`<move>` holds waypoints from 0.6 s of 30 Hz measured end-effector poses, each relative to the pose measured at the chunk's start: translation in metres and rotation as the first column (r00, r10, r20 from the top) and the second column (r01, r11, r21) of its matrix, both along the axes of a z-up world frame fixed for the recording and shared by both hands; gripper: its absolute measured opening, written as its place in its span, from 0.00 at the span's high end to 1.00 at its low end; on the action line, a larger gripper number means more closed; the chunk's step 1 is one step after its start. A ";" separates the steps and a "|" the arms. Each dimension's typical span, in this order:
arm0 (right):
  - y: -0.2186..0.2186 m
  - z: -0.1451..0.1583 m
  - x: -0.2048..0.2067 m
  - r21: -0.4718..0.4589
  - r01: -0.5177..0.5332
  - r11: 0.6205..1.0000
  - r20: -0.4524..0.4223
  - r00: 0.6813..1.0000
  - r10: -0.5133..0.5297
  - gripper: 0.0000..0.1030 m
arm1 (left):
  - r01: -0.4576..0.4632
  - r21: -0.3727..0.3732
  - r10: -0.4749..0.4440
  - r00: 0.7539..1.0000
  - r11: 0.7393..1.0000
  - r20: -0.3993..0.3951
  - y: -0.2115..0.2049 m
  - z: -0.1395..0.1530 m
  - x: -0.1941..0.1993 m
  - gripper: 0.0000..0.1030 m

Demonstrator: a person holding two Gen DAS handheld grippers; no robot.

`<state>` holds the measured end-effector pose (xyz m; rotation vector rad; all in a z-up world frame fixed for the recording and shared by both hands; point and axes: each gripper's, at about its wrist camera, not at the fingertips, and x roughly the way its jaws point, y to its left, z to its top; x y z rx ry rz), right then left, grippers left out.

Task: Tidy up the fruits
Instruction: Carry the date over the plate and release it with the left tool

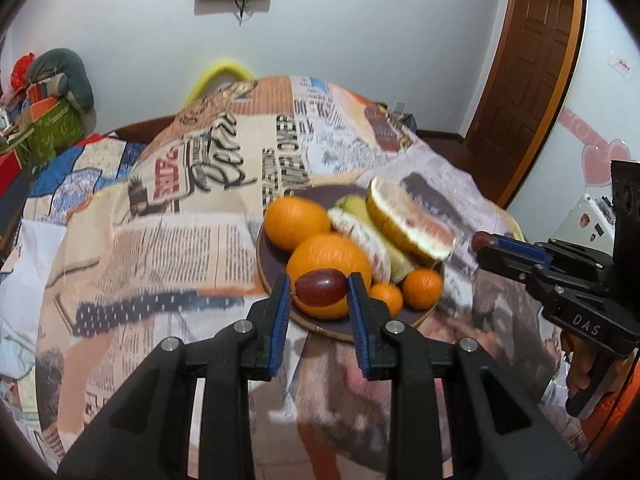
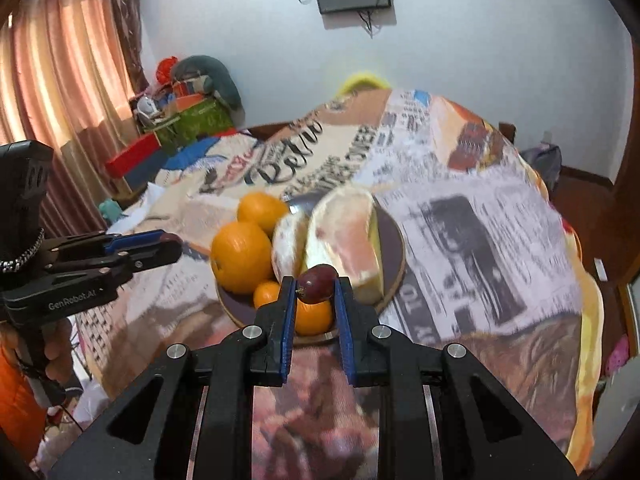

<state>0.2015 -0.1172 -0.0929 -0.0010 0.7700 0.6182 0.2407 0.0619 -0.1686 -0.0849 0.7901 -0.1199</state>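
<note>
Two grippers, each holding a red grape, at a plate of fruit.

Left gripper (image 1: 319, 289): fingers clamped on a red grape (image 1: 320, 287), held over the near rim of the dark plate (image 1: 276, 288). Plate, on the newsprint-patterned cloth (image 1: 160, 240): two large oranges (image 1: 297, 222), two small oranges (image 1: 422, 288), melon slices (image 1: 404, 216). Right gripper (image 2: 316, 285): fingers pinching a second grape (image 2: 316, 278) above the same plate's near edge.

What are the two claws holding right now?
Left claw: closed on a red grape.
Right claw: closed on another red grape.
</note>
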 end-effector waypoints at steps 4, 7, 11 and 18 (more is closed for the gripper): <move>0.009 0.006 0.010 0.010 -0.012 1.000 0.032 0.999 0.012 0.83 | 0.008 -0.002 -0.008 1.000 1.000 0.025 -0.004 0.006 0.010 0.73; 0.014 0.008 0.017 0.019 -0.017 1.000 0.041 0.999 0.016 0.83 | 0.012 0.003 -0.012 0.999 1.000 0.032 -0.005 0.006 0.017 0.73; 0.023 0.005 0.030 0.021 -0.023 1.000 0.042 0.999 0.022 0.83 | 0.016 -0.004 -0.016 0.999 1.000 0.032 -0.005 0.003 0.028 0.73; 0.034 -0.004 0.046 0.024 -0.037 0.999 0.027 0.999 0.036 0.83 | 0.027 -0.014 -0.027 0.999 1.000 0.024 -0.006 -0.006 0.053 0.73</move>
